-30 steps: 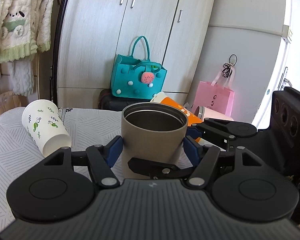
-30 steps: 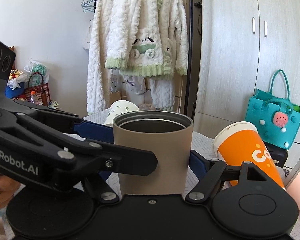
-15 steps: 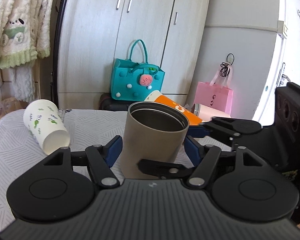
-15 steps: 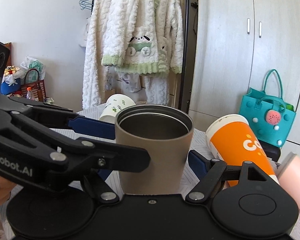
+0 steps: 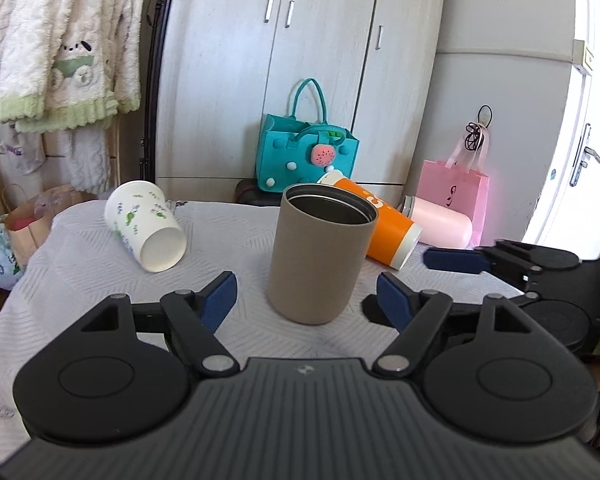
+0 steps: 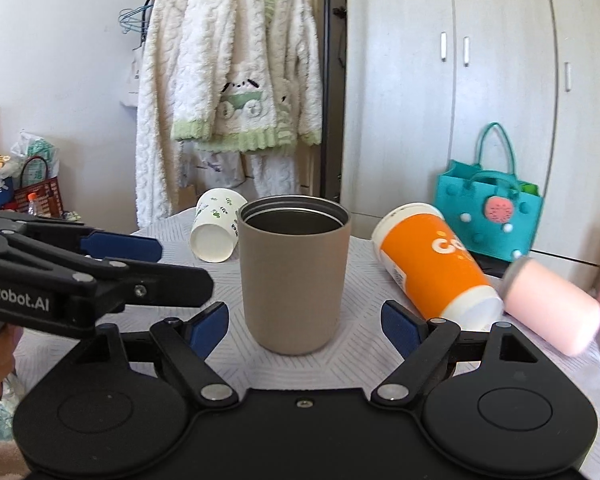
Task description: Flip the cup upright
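A taupe metal-lined cup [image 5: 316, 256] stands upright on the white patterned table [image 5: 80, 280]; it also shows in the right wrist view [image 6: 294, 276]. My left gripper [image 5: 306, 296] is open, its blue pads a little short of the cup on either side. My right gripper [image 6: 304, 324] is open too, pads apart from the cup. The right gripper's fingers [image 5: 460, 260] show at the right of the left wrist view, and the left gripper's fingers [image 6: 120, 244] at the left of the right wrist view.
A white leaf-print cup [image 5: 144, 226] lies on its side at the left, an orange cup [image 5: 380, 224] and a pink tumbler [image 5: 440, 222] lie on their sides behind and right of the taupe cup. Wardrobe, teal bag and pink bag stand beyond the table.
Both grippers have opened and let go of the taupe cup, then drawn back from it. The cup now stands free on the table.
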A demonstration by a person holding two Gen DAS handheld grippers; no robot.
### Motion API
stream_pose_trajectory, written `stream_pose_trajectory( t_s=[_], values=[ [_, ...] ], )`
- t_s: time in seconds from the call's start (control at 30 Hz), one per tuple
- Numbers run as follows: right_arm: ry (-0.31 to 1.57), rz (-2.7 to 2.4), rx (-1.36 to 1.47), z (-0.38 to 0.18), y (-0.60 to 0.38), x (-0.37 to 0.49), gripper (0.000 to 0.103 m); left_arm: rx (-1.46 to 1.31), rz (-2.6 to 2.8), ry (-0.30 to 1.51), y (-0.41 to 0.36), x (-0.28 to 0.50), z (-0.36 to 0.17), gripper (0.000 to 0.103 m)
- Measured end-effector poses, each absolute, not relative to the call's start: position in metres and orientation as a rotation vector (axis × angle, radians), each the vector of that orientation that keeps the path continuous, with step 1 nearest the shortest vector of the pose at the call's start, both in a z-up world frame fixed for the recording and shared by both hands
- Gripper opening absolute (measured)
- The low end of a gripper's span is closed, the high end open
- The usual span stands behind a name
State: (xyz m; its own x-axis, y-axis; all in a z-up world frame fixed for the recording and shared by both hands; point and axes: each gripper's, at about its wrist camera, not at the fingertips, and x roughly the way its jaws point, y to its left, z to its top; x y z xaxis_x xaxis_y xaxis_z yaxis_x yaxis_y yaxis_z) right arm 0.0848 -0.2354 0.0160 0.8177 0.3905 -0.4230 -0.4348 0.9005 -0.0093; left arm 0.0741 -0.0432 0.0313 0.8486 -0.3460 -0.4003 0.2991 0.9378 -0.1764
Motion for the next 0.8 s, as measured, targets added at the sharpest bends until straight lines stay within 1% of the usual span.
stream_pose_trajectory(
  t_s=[0.17, 0.33, 0.4, 0.53, 0.6, 0.63, 0.8],
  values=[
    [0.444, 0.382, -0.11, 0.023, -0.239, 0.065, 0.088, -0.089, -0.284, 0.448, -0.038, 0.057, 0.042, 0.077],
    [0.449, 0.326, -0.053, 0.031, -0.25, 0.047, 0.089, -0.077, -0.266, 0.455, -0.034, 0.041, 0.051, 0.077],
    [0.44, 0.299, -0.039, 0.033, -0.253, 0.039, 0.089, -0.069, -0.25, 0.456, -0.033, 0.035, 0.054, 0.08],
    [0.418, 0.253, -0.019, 0.036, -0.256, 0.024, 0.096, -0.071, -0.235, 0.468, -0.031, 0.024, 0.055, 0.085],
    [0.407, 0.212, -0.025, 0.037, -0.256, 0.017, 0.098, -0.072, -0.233, 0.473, -0.03, 0.021, 0.054, 0.092],
    [0.403, 0.191, -0.031, 0.038, -0.255, 0.015, 0.103, -0.074, -0.231, 0.476, -0.031, 0.02, 0.054, 0.094],
    [0.395, 0.164, 0.016, 0.043, -0.261, 0.005, 0.103, -0.085, -0.191, 0.486, -0.028, 0.017, 0.05, 0.103]
  ],
)
